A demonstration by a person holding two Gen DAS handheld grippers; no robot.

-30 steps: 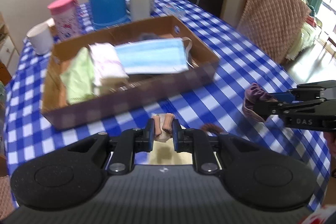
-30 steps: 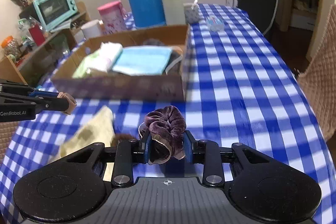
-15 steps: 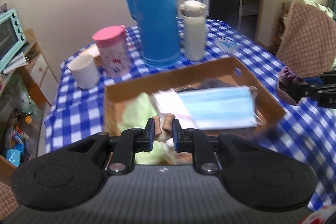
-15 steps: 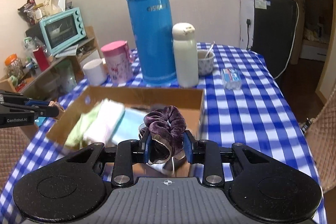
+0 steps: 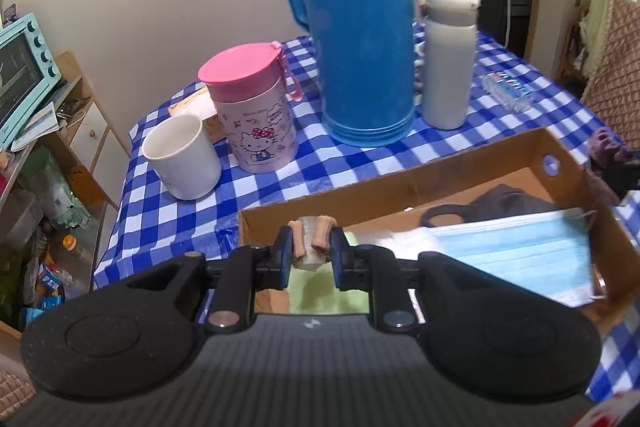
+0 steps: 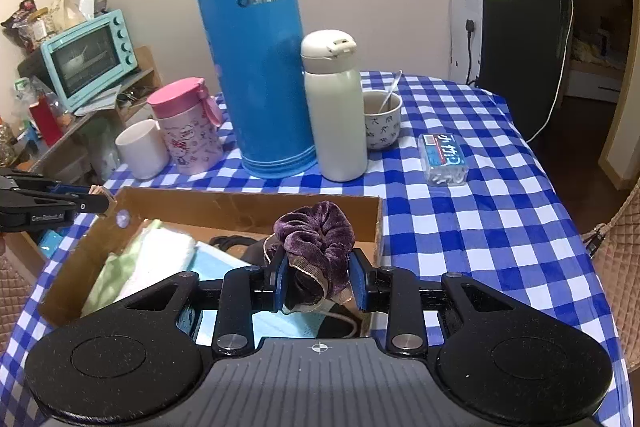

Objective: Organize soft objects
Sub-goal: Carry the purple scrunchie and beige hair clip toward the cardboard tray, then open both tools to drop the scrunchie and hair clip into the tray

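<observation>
A cardboard box (image 5: 404,183) (image 6: 240,201) on the blue checked table holds a blue face mask (image 5: 520,255), a green cloth (image 6: 106,281), a white cloth (image 6: 160,259) and a black mask (image 5: 500,201). My left gripper (image 5: 311,247) hovers over the box's left end. Its jaws are opening, and a small beige and white soft roll (image 5: 311,237) still sits pinched between the pads. My right gripper (image 6: 320,285) is shut on a purple velvet scrunchie (image 6: 316,243) above the box's right end. The left gripper's tip (image 6: 102,202) shows by the box's far left corner.
Behind the box stand a tall blue thermos (image 6: 256,67), a white bottle (image 6: 336,107), a pink cup (image 5: 256,111), a white mug (image 5: 182,155) and a bowl with a spoon (image 6: 382,121). A clear swab pack (image 6: 444,159) lies to the right. A chair (image 5: 616,75) stands beside the table.
Both grippers have travelled from the near table to above the box, each carrying its item. The left jaws stand slightly wider apart than before.
</observation>
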